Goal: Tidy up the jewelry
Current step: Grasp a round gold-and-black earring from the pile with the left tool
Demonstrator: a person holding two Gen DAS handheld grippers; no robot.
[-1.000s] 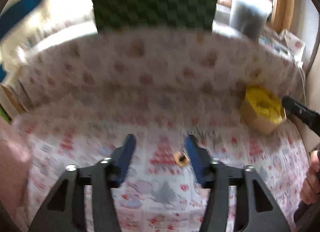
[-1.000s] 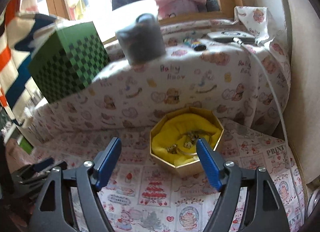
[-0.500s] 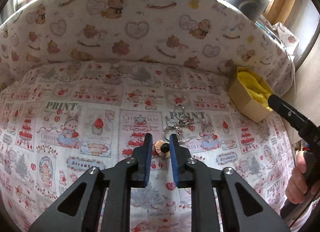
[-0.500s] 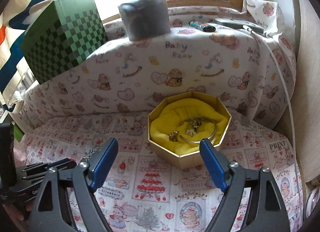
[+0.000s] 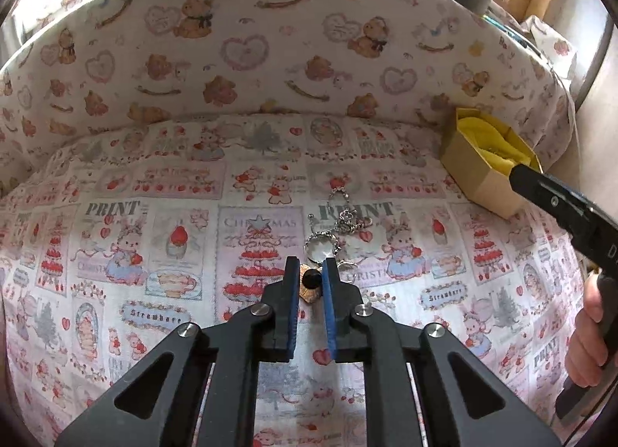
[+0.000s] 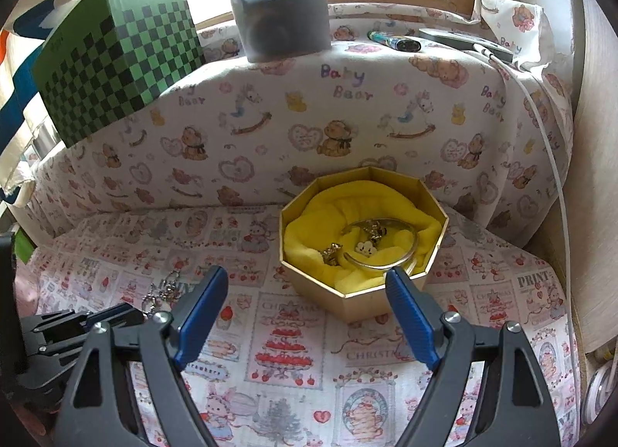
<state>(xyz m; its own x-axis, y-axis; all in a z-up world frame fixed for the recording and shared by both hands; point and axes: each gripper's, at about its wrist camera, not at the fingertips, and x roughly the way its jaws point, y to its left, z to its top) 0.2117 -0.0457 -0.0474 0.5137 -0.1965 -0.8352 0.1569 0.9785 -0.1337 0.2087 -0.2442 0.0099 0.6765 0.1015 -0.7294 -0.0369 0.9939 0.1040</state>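
A green checkered box (image 6: 116, 61) and a blurred, perhaps grey container (image 6: 284, 28) top the ledge.

Left gripper (image 5: 311, 277) tilted downward, jaws nearly closed; right gripper (image 6: 307, 288) jaws wide.

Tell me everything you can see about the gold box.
The gold box is octagonal, looks like card, open with no lid in view, upright on the printed cloth against the padded back. A crumpled yellow cloth lines it, holding a gold bangle and small charms. Neither tool touches it.
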